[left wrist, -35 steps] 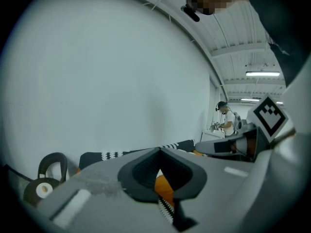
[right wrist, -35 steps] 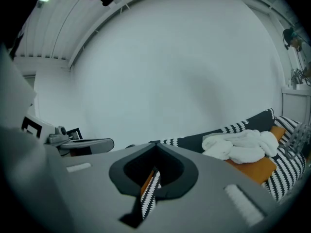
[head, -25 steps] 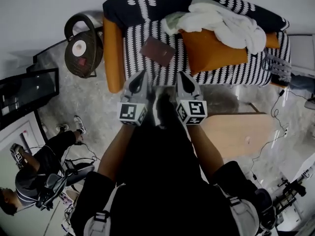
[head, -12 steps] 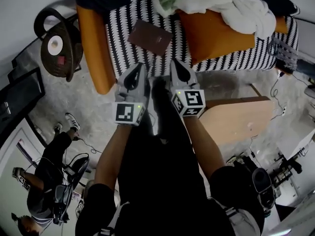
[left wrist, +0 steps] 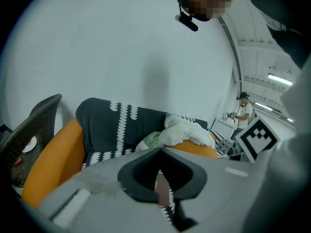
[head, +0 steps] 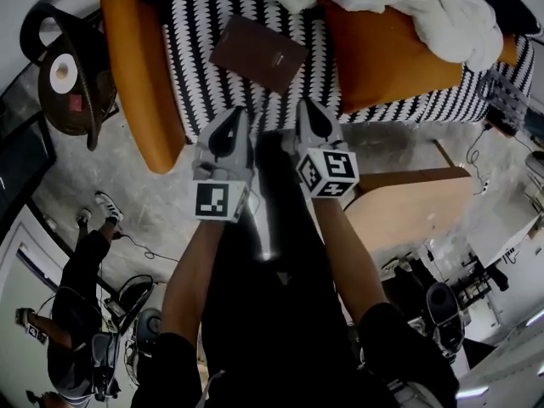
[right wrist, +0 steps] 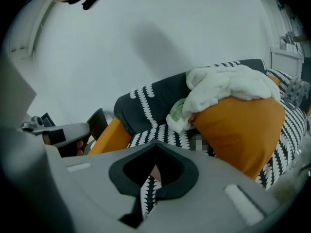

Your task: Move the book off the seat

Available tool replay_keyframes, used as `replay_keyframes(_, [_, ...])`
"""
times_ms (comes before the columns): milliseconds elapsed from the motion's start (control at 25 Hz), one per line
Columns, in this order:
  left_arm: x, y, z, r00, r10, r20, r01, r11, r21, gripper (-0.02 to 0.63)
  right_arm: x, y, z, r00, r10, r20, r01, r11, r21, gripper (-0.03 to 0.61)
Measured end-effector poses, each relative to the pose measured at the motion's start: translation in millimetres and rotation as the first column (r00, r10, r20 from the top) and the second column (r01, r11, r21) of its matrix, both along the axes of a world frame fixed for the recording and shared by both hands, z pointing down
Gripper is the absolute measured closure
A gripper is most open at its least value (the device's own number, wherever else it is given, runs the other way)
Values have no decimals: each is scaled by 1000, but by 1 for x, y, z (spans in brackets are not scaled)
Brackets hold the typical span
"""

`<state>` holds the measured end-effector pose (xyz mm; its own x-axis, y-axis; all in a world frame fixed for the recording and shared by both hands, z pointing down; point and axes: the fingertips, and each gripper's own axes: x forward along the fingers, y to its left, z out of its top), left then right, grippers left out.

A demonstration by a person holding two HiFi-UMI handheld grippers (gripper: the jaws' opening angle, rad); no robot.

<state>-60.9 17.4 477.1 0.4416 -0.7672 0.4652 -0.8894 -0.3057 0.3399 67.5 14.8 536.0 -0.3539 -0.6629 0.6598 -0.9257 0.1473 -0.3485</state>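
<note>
you've brought your left gripper and right gripper down nearer the book, both with jaws pressed together, empty.

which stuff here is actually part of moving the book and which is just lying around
For the job: brown book, striped seat under it, left gripper, right gripper.

Lying about: orange cushion, white blanket, wicker basket, wooden board.

wall: plain white | floor: grey speckled | dark wicker chair left | light wooden table right
</note>
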Motion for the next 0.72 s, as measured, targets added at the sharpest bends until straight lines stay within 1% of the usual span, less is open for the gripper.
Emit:
replay_keyframes(120, [-6, -1, 18, 1000, -9, -17, 9, 1000, -11, 613, -3, 1, 28, 1000, 10, -14, -11, 1000, -27, 569])
replay_keyframes(240, [-6, 0, 33, 1000, 2, -30, -3, 1000, -24, 613, -4, 1, 55, 1000, 29, 0, -29, 998, -62, 560])
replay_keyframes(400, [-9, -1, 58, 999, 12, -38, -14, 998, -53, 612, -4, 0, 100, 997, 60, 55, -52, 989, -139, 471])
replay_keyframes(480, [-11, -4, 73, 999, 23, -39, -26, 998, -65, 612, -2, -1, 122, 995, 72, 62, -61, 984, -167, 441])
replay_keyframes(600, [-15, -13, 91, 999, 25, -41, -28, 997, -69, 612, -1, -5, 152, 994, 76, 78, -58, 977, -207, 364])
replay_keyframes(720, [-15, -15, 97, 999, 17, -45, -20, 997, -77, 612, -1, 4, 168, 991, 74, 108, -43, 964, -264, 341])
